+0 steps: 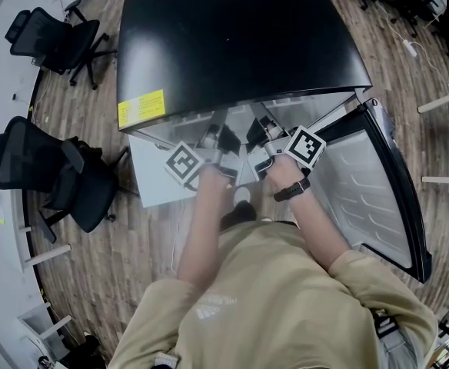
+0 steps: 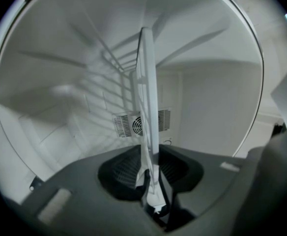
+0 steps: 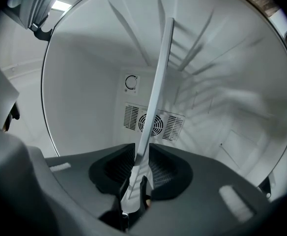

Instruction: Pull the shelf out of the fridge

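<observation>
The fridge [image 1: 232, 37] has a black top, and its door [image 1: 363, 183] stands open to the right. The white shelf [image 2: 147, 82] shows edge-on, running from between my jaws into the white interior. My left gripper [image 2: 148, 173] is shut on the shelf's front edge, with a pad against each face. My right gripper [image 3: 142, 168] is shut on the same shelf [image 3: 160, 68] further right. In the head view the left gripper [image 1: 218, 138] and right gripper [image 1: 264, 129] reach side by side under the fridge's top edge, which hides most of the shelf.
A round fan vent [image 3: 153, 124] sits on the fridge's back wall, with ribbed side walls on both sides. Two black office chairs [image 1: 55, 37] [image 1: 48, 167] stand on the wooden floor at the left. A white panel [image 1: 151, 175] lies low, left of the arms.
</observation>
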`<state>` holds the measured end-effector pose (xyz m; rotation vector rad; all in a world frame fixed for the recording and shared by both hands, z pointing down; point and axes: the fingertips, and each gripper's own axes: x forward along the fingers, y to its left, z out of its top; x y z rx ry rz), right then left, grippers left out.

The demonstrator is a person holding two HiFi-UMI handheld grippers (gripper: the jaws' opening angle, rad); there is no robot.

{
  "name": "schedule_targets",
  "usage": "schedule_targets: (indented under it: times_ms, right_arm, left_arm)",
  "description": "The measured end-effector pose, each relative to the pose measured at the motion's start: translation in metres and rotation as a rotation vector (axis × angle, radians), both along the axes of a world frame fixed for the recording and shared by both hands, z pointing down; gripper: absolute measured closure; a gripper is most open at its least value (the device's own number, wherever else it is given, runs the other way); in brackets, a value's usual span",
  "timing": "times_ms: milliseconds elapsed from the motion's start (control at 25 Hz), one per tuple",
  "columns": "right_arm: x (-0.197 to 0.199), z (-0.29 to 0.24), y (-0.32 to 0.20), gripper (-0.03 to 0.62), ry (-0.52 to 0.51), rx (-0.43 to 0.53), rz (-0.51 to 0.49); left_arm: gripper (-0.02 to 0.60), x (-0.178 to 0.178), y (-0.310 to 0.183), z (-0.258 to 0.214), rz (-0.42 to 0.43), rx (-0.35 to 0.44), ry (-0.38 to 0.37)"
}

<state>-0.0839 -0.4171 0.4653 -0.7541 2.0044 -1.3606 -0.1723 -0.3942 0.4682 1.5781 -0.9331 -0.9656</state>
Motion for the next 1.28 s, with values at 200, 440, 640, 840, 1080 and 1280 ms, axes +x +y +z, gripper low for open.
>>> schedule_targets:
  times_ms: [200, 440, 640, 840, 1080, 1280]
  right_arm:
    - [-0.0019, 0.0011, -0.0038, 0.513, -0.013, -0.015, -0.004]
    - [-0.0028, 0.0010, -0.0046, 0.530, -0.058, -0.037, -0.004]
    - [-0.0019, 0.0037, -0.0045, 0.536, -0.068, -0.065, -0.008]
    - [-0.0027, 0.0039, -0.0035, 0.545, -0.134, -0.108, -0.009]
    - [-0.0015, 0.0034, -0.0032, 0.546, -0.122, -0.113, -0.003]
    - [-0.0009, 0.0020, 0.0011, 0.551, -0.124, -0.108, -0.010]
  left_arm:
    - [0.500, 0.0000, -0.0057, -0.0021, -0.007, -0.004, 0.001]
    - [0.528, -0.0015, -0.0064, -0.0034, -0.035, -0.014, 0.028]
    - [0.532, -0.0013, -0.0064, -0.0033, -0.037, -0.007, 0.059]
    - [0.538, -0.0036, -0.0051, -0.0020, -0.045, -0.018, 0.097]
    - [0.541, -0.0023, -0.0052, -0.0034, -0.052, -0.017, 0.093]
    - [0.546, -0.0013, -0.0001, -0.0029, -0.065, -0.030, 0.090]
